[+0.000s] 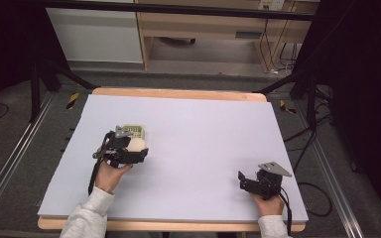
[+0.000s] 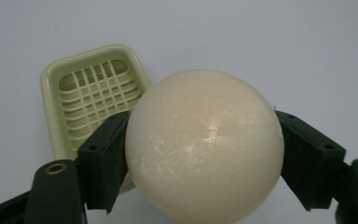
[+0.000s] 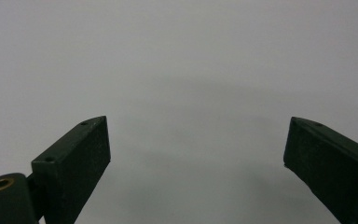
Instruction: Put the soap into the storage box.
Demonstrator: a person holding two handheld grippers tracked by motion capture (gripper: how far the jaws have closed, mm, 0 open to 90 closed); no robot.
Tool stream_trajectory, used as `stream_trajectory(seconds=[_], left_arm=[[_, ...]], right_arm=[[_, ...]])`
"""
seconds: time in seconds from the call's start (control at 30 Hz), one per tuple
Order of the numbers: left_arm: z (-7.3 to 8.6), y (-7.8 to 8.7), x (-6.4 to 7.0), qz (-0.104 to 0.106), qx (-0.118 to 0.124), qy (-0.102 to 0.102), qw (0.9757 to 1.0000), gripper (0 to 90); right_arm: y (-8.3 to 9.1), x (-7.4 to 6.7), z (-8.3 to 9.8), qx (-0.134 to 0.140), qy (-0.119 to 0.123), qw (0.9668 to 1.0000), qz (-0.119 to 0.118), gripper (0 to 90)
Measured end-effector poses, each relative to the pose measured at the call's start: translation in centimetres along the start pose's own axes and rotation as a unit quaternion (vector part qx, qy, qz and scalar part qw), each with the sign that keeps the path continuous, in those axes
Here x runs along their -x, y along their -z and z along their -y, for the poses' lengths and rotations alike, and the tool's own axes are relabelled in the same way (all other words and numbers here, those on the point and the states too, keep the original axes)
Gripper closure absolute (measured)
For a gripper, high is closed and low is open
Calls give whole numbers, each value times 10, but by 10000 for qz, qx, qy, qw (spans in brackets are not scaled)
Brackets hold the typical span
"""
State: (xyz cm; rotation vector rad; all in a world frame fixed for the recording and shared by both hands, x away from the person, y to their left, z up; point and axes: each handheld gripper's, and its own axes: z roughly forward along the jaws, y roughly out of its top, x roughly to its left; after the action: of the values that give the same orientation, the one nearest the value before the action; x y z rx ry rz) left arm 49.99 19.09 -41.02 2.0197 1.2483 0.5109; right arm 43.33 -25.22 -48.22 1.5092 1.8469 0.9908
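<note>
Right gripper (image 1: pixel 250 181), lower right of the high view, sat on the table (image 1: pixel 203 129) with jaws wide, nothing between. Left gripper (image 2: pixel 204 154), left of centre, clamped one cream ball (image 2: pixel 204 147). One pale green slatted dish (image 2: pixel 91 95) just behind, its near corner hidden by the ball.

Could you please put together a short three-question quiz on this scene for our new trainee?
1. True or false: the left gripper is shut on the cream ball.
2. What lies on the table just beyond the ball: A) a pale green slotted tray, B) a red cup, C) a sponge?
3. How do the jaws of the right gripper stand, and what is between them?

Key
1. True.
2. A.
3. Wide open, with nothing between them.
</note>
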Motion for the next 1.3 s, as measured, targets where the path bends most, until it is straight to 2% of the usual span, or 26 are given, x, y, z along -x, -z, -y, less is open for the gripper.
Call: stream_trajectory(seconds=[0.5, 0.9, 1.1, 1.3], left_arm=[[-9, 6, -20, -127, 133, 224, 9996, 241], [-15, -7, -31, -333, 81, 321, 9989, 241], [-17, -13, -34, -325, 55, 348, 9989, 241], [-18, -22, -35, -402, 22, 334, 9986, 241]], right_arm=[[0, 0, 0, 1, 16, 10000, 13, 77], [0, 0, 0, 8, 4, 10000, 9, 77], [0, 0, 0, 9, -2, 10000, -4, 78], [0, 0, 0, 12, 5, 10000, -3, 78]])
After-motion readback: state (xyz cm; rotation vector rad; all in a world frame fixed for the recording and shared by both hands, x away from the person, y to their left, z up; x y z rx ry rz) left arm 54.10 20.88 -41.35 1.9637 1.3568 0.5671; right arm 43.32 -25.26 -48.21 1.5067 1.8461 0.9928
